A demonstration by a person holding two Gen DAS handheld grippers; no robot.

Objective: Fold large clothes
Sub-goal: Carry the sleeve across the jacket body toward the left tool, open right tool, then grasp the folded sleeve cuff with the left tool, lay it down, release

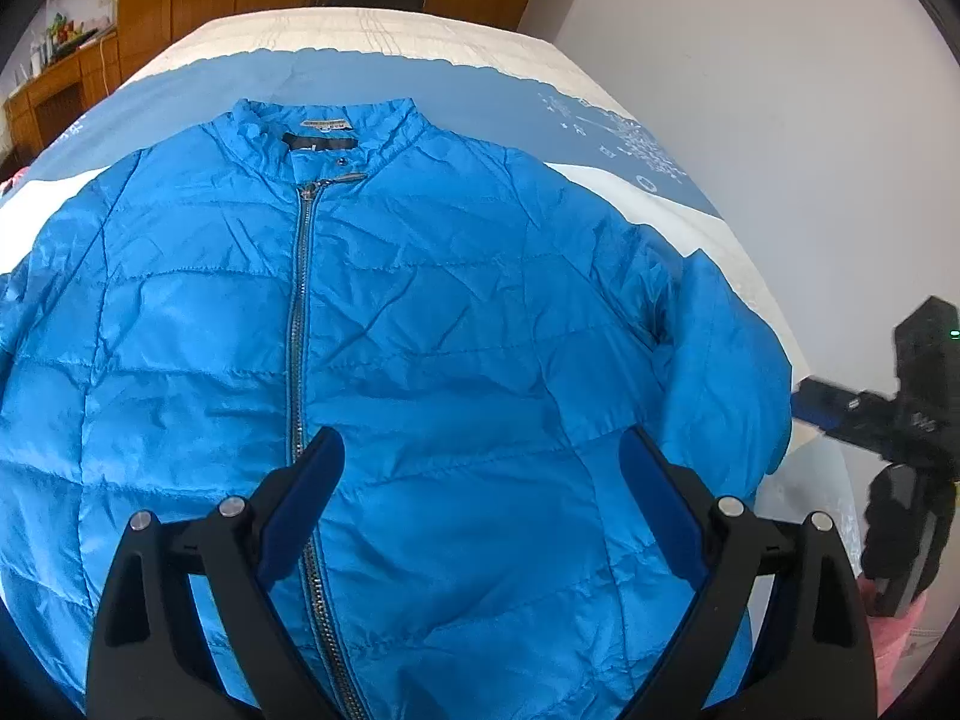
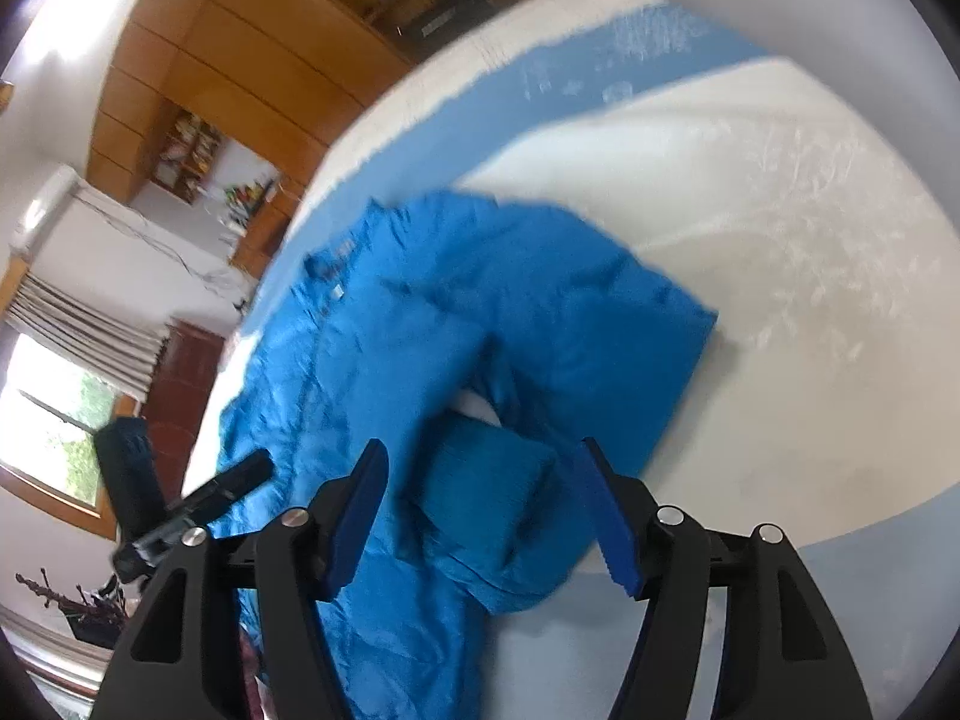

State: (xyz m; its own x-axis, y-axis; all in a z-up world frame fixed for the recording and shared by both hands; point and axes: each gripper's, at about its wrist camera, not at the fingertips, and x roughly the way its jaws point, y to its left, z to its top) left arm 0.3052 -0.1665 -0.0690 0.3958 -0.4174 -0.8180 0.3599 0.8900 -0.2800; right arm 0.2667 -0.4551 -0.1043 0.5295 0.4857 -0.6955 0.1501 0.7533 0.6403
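A bright blue quilted jacket (image 1: 420, 324) lies zipped and front-up on the white-and-blue bedspread (image 1: 372, 39), collar toward the top of the frame. The left gripper (image 1: 480, 468) hovers over its lower front, jaws spread wide, gripping nothing. In the blurred right wrist view, the right gripper (image 2: 483, 480) stands wide apart over the folded-in sleeve (image 2: 576, 330).
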